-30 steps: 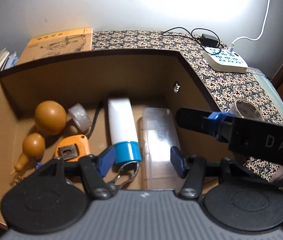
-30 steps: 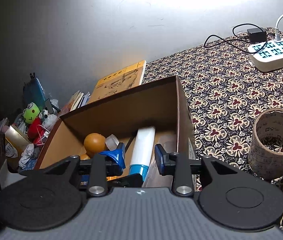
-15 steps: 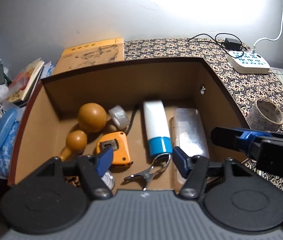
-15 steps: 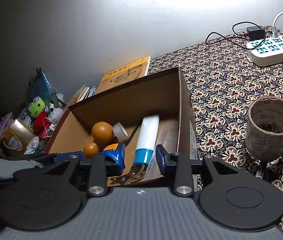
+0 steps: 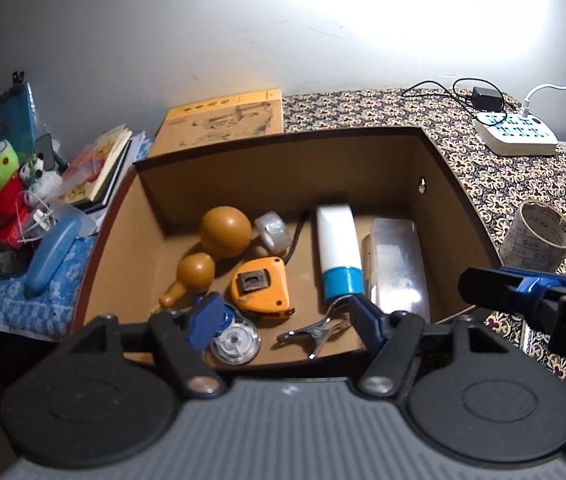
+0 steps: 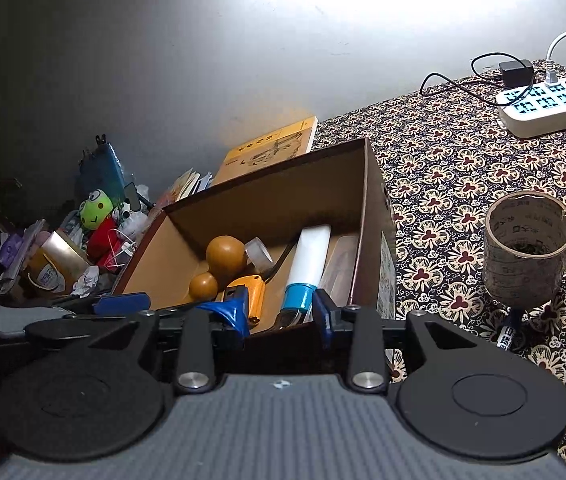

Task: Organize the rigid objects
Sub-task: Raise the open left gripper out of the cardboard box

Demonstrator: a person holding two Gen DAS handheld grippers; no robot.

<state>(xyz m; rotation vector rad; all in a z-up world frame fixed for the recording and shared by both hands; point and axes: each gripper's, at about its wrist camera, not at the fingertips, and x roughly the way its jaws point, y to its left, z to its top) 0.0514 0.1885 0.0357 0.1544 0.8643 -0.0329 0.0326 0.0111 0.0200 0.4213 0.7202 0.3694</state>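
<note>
**Both grippers empty above the box**

Our left gripper (image 5: 283,316) and right gripper (image 6: 279,312) have jaws apart, just opened wider, holding nothing. In the cardboard box (image 5: 283,160) the white tube (image 5: 339,248) lies lengthwise, blue cap toward us. Our fingers partly hide the metal clip (image 5: 315,330). Beyond, the tape roll (image 6: 527,248) stands on the tablecloth (image 6: 463,160).

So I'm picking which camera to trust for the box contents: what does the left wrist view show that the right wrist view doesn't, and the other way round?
Only the left wrist view: the metal clip in full, the round dial and the clear case on the box floor.
Only the right wrist view: a marker under the tape roll.
Both: the box, gourd, orange tape measure, white tube and power strip.
</note>
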